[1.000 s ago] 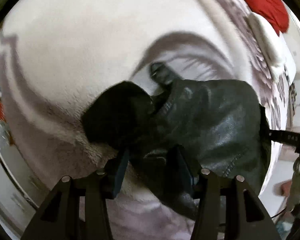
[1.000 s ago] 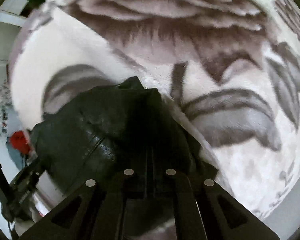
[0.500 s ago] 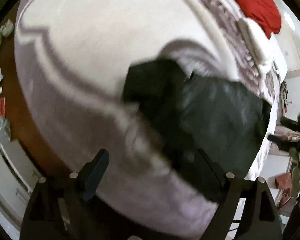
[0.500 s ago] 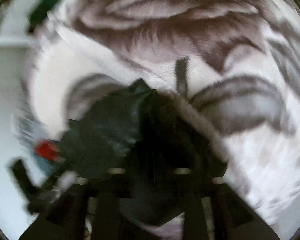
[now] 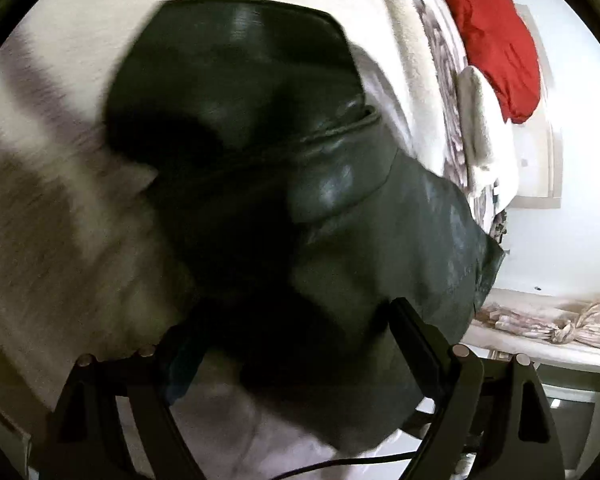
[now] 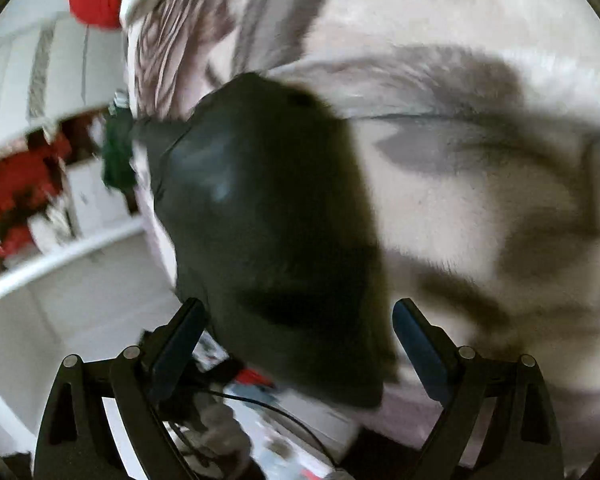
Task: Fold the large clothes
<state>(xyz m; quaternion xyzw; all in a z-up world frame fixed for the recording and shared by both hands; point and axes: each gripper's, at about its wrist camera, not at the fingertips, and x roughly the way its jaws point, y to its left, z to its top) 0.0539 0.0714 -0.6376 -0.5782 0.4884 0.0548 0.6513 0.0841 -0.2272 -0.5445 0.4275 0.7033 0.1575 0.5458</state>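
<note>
Your left gripper [image 5: 292, 344] and right gripper [image 6: 300, 332] both stand spread wide, gripping nothing, with the dark leather garment [image 5: 260, 152] bunched on the patterned blanket [image 5: 56, 216] directly ahead between each pair of fingers, stretching away forward.

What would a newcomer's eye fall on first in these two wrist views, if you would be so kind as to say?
First comes the dark leather-like garment, bunched in the middle of both views on a pale blanket with grey flower shapes. Next is the red cloth at the far upper right of the left wrist view. Both the left gripper and the right gripper stand open, their jaws spread on either side of the garment.
</note>
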